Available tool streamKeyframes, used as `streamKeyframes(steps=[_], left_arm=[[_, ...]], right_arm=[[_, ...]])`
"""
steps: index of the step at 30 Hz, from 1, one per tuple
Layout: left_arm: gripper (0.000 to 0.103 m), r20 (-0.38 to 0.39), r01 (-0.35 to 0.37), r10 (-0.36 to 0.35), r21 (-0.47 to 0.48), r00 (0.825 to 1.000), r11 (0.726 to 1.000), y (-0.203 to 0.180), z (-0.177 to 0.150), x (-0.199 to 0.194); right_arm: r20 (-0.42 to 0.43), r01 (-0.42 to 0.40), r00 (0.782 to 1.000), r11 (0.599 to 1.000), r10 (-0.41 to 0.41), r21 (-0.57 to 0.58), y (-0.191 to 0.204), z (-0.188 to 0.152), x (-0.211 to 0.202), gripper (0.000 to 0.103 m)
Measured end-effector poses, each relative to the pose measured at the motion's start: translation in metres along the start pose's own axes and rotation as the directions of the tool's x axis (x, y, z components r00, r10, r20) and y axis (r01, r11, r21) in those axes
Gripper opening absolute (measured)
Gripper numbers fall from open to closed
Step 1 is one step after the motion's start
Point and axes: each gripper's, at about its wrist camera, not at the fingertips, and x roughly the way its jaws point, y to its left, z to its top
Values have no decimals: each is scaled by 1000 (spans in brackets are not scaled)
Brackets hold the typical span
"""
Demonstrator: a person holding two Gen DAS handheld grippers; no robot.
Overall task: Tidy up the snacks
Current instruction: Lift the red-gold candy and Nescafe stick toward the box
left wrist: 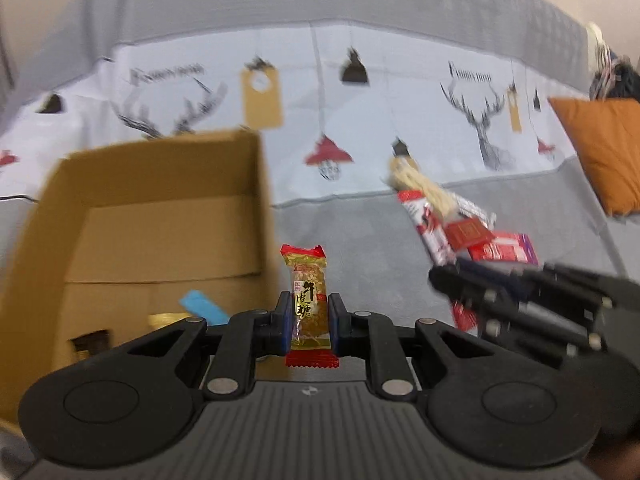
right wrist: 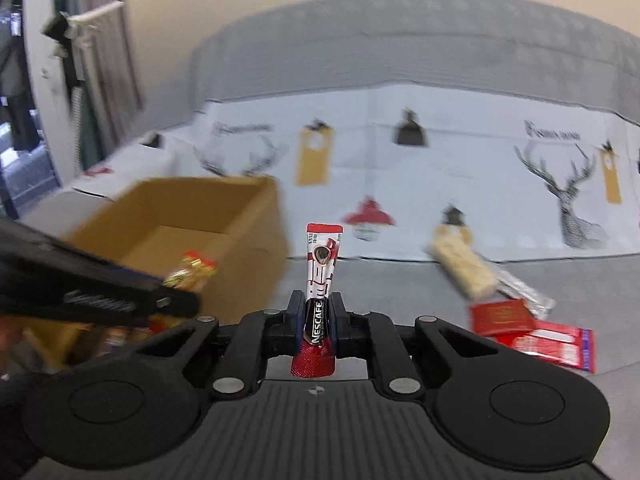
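Left wrist view: the left tool (left wrist: 310, 320) is clamped on an upright gold-and-red wrapped candy bar (left wrist: 309, 300), just right of the open brown cardboard box (left wrist: 160, 216).

Right wrist view: the right tool (right wrist: 318, 316) is clamped on an upright red-and-white Nescafe stick sachet (right wrist: 322, 276), right of that box (right wrist: 224, 216).

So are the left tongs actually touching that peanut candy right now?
Touching. The left wrist view shows the left tongs closed on the peanut candy, both pads pressed flat against the wrapper's sides, no gap either side.
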Motion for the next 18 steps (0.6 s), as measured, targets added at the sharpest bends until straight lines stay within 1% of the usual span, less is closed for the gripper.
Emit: streamKeyframes(steps=[2,5,7,9,11,13,15,17,18], left_arm=[[19,36,-3,4,-17,999,1000,15,1,-25],[19,130,-16,19,-25,991,1000,34,3,-70],[19,208,-25,32,-35,978,999,45,6,-105],[19,285,-28,43,-59,957,998,58,9,-138],[19,351,-35,66,-95,934,995,70,10,-168],[19,391,-22,75,-138,917,990,84,11,-188],[19,421,-33,101,-165,901,986,95,9,-203],[19,439,-32,106,-174,892,984,102,8,-209],[19,441,-32,107,-173,891,984,105,7,-210]], right_arm=[[26,-23,999,1000,23,1,26,7,-15,13],[71,-69,995,997,70,-18,63,26,-39,13],[108,-91,989,994,96,-54,85,40,-56,13],[156,-106,980,990,120,-96,106,57,-73,13],[220,-108,966,986,134,-126,125,73,-91,13],[264,-122,951,982,158,-147,141,86,-104,13],[296,-128,939,976,176,-174,155,95,-113,13],[309,-133,931,970,193,-205,168,101,-116,13],[309,-136,930,967,200,-215,173,102,-115,13]])
